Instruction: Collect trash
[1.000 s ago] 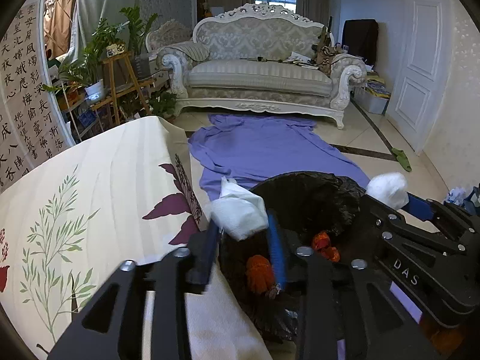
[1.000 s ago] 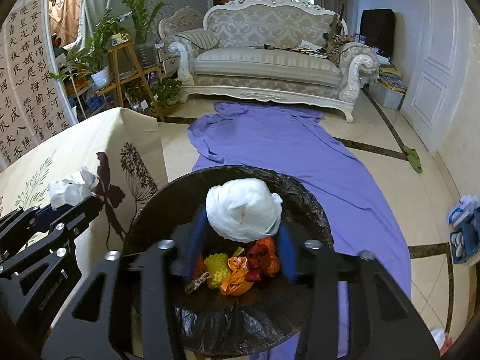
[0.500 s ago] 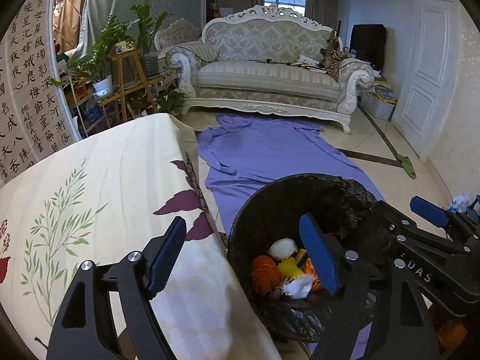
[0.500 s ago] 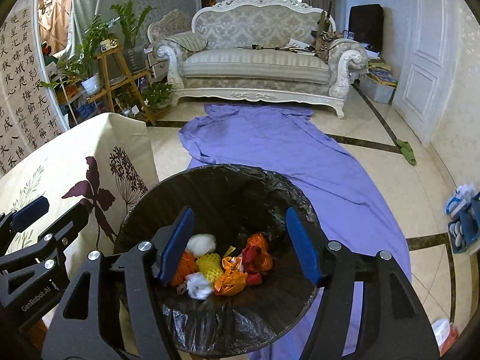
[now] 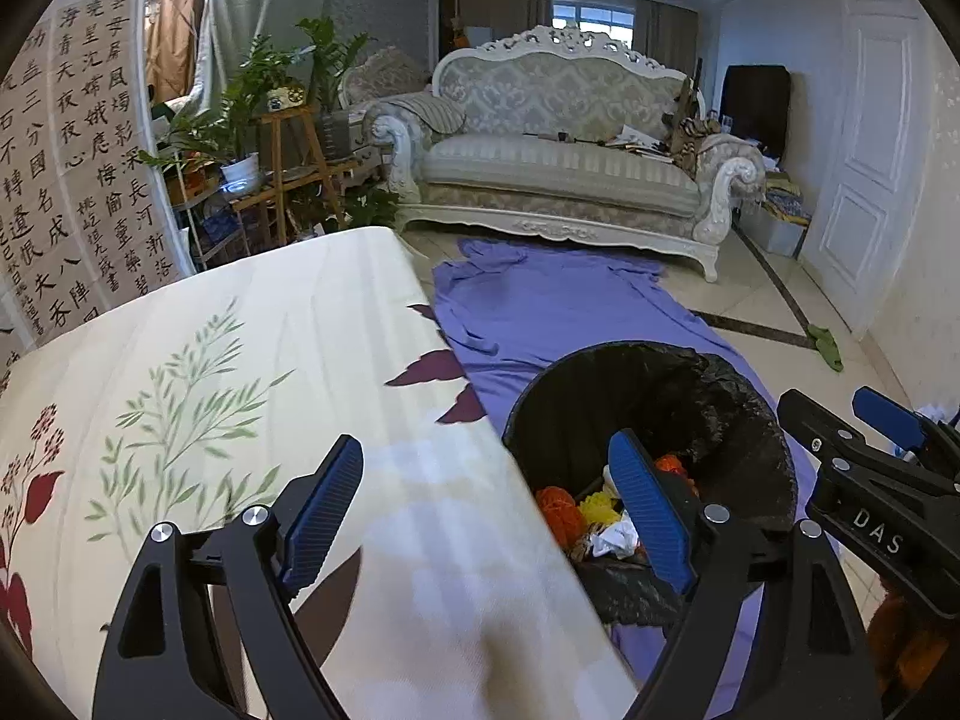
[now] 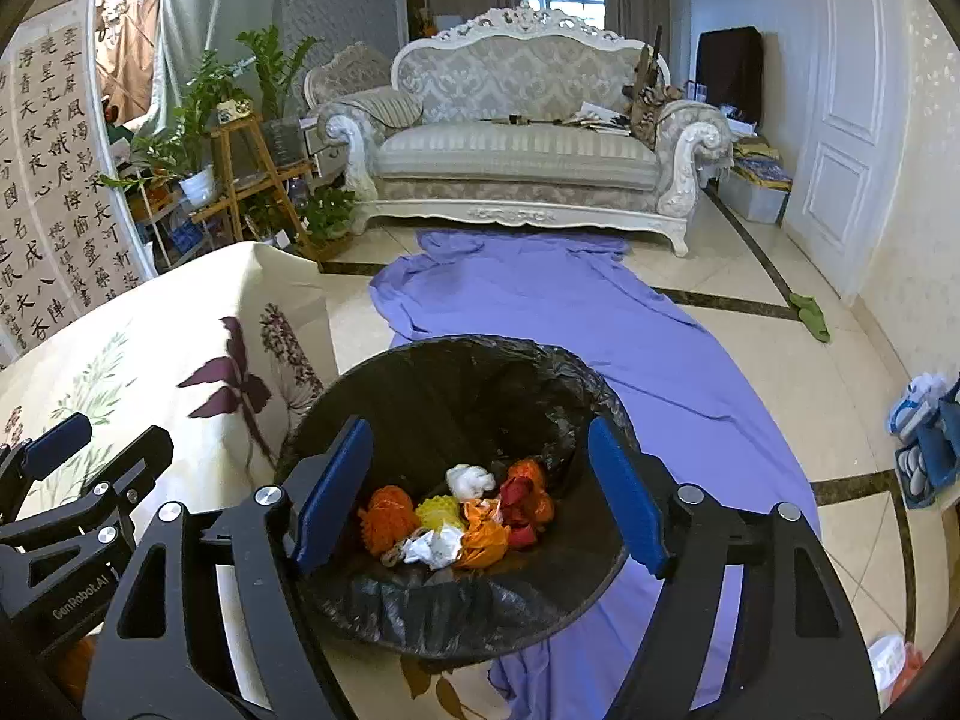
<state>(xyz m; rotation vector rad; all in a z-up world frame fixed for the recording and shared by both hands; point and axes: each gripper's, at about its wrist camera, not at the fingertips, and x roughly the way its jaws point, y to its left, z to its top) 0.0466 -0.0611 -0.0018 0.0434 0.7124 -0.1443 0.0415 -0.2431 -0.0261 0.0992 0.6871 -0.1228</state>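
Note:
A bin lined with a black bag [image 6: 444, 372] stands on the floor beside a table; it also shows in the left wrist view [image 5: 708, 378]. Inside lie crumpled white tissue balls [image 6: 471, 479], orange, yellow and red scraps [image 6: 480, 531]. My right gripper [image 6: 480, 492] is open and empty above the bin mouth. My left gripper [image 5: 486, 507] is open and empty, one finger over the table's edge, the other over the bin. The right gripper also shows in the left wrist view [image 5: 864, 426], and the left gripper in the right wrist view [image 6: 96, 444].
The table wears a cream floral cloth [image 5: 240, 360]. A purple sheet [image 6: 570, 312] lies on the tiled floor behind the bin. An ornate sofa [image 6: 522, 150], a plant stand [image 6: 240, 174] and a white door [image 6: 840, 120] are farther back.
Both grippers held white tissue balls a second ago, then opened; the tissues now lie in the bin. The left gripper has drawn back over the table's edge.

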